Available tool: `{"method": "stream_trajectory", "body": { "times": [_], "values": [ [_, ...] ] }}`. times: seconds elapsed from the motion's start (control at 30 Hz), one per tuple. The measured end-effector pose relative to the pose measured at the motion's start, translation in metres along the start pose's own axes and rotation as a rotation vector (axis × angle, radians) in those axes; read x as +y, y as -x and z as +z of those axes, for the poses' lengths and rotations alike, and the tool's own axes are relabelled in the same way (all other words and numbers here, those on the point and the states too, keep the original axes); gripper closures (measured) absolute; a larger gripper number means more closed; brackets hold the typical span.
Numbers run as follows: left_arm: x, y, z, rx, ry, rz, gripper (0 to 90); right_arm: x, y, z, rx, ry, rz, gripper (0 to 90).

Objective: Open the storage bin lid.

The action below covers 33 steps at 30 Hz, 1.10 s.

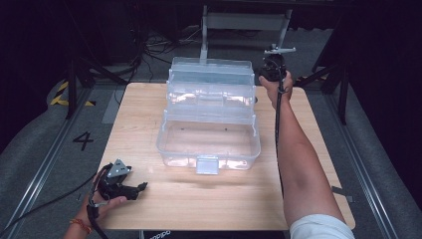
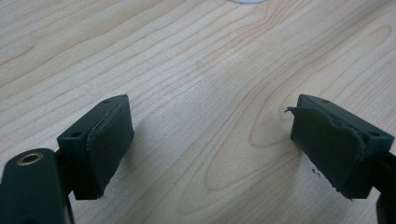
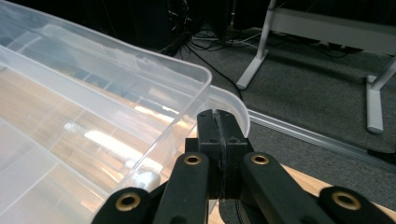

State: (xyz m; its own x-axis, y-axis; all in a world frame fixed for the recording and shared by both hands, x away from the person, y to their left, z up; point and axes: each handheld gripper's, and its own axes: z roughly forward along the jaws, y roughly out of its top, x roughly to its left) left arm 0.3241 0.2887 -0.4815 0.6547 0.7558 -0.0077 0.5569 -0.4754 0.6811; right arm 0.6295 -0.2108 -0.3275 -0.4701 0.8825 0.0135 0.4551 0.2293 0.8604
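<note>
A clear plastic box [image 1: 164,142] with stepped fold-out trays stands open in the middle of the wooden table [image 1: 209,199]. My right gripper [image 1: 272,67] hovers at the box's far right corner, held in a hand on an outstretched arm. In the right gripper view its jaws [image 3: 217,114] are pressed flat together with nothing between them, just in front of the curved rim of the box's clear lid [image 3: 116,93]. My left gripper [image 1: 141,188] rests low at the table's near left corner. Its jaws [image 2: 212,144] stand wide apart over bare wood [image 2: 196,70].
A white latch [image 1: 207,165] sits on the box's front wall. Beyond the table's far edge are grey floor, cables and a white frame leg [image 3: 254,60]. A floor rail [image 1: 45,164] runs along the table's left side. Bare wood lies in front of the box.
</note>
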Motion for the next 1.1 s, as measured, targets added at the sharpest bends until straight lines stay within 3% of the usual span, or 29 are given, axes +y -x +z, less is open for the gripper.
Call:
{"method": "stream_trajectory", "body": {
  "times": [0.4, 0.8, 1.1],
  "values": [
    [0.0, 0.0, 0.0, 0.005, 0.001, 0.008, 13.5, 0.002, -0.006, -0.032, -0.017, 0.027, -0.062, 90.0],
    [0.0, 0.0, 0.0, 0.005, 0.001, 0.009, 13.5, -0.017, -0.009, -0.065, -0.014, 0.014, -0.133, 88.6],
    [0.0, -0.001, 0.0, 0.008, 0.0, 0.019, 13.5, -0.034, -0.006, -0.086, 0.01, 0.005, -0.157, 78.5]
  ]
}}
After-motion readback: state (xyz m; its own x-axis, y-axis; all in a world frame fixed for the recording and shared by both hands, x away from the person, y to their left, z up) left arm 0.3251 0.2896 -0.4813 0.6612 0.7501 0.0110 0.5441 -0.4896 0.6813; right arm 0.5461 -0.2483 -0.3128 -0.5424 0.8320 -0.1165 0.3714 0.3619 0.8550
